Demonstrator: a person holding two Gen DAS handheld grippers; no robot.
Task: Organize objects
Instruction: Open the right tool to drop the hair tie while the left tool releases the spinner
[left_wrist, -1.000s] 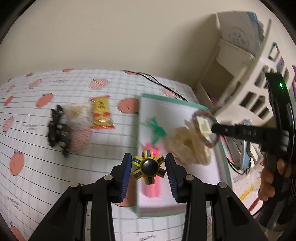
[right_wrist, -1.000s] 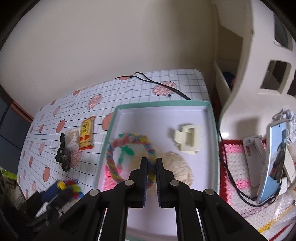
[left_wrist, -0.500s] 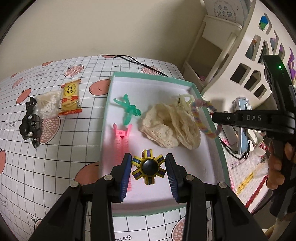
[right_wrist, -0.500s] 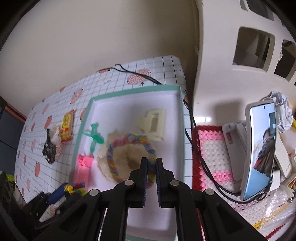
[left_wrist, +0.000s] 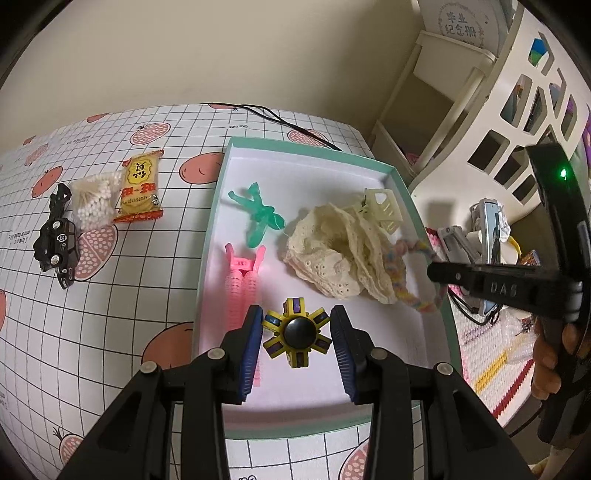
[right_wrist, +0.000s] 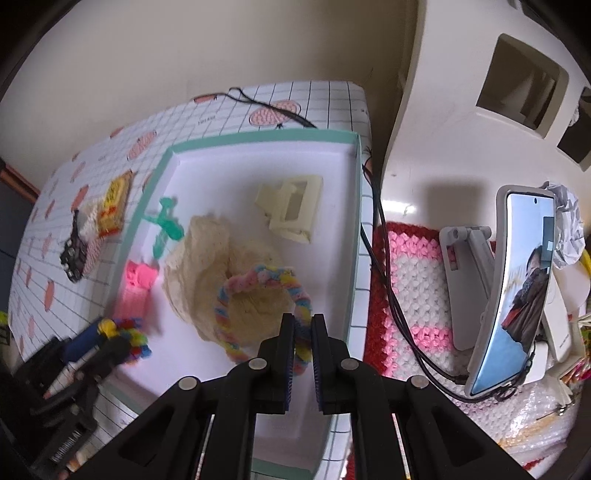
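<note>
The left gripper (left_wrist: 297, 334) held a yellow-and-purple spinner (left_wrist: 296, 333) above the near part of the green-rimmed tray (left_wrist: 212, 218), its fingers (left_wrist: 252, 341) pinching two opposite arms. The spinner looked rigid, light plastic with a black hub facing the camera. It has no long axis, its arms radiating evenly. Grip across two arms, as taken, seemed sound, though the hub bearing could let it turn between the pads.

The right gripper (right_wrist: 303, 334) had its fingers pressed nearly together on the near edge of a rainbow braided ring (right_wrist: 264, 306). The ring hung over the cream lace cloth (left_wrist: 334, 253) in the right half of the tray. It appeared soft, light and floppy, so it would likely sag from any single pinch point. Its loop opened roughly toward the far side in the right wrist view.

Already lying in the tray were a green clip (left_wrist: 260, 216), a pink hair roller (left_wrist: 243, 277) with its long axis running near to far, and a cream claw clip (right_wrist: 291, 212) at the far right.

On the counter (left_wrist: 129, 314), left of the tray, lay a yellow packet (left_wrist: 140, 188), a bag of white beads (left_wrist: 94, 201) and a black toy car (left_wrist: 57, 245). These were judged still unsorted.
</note>
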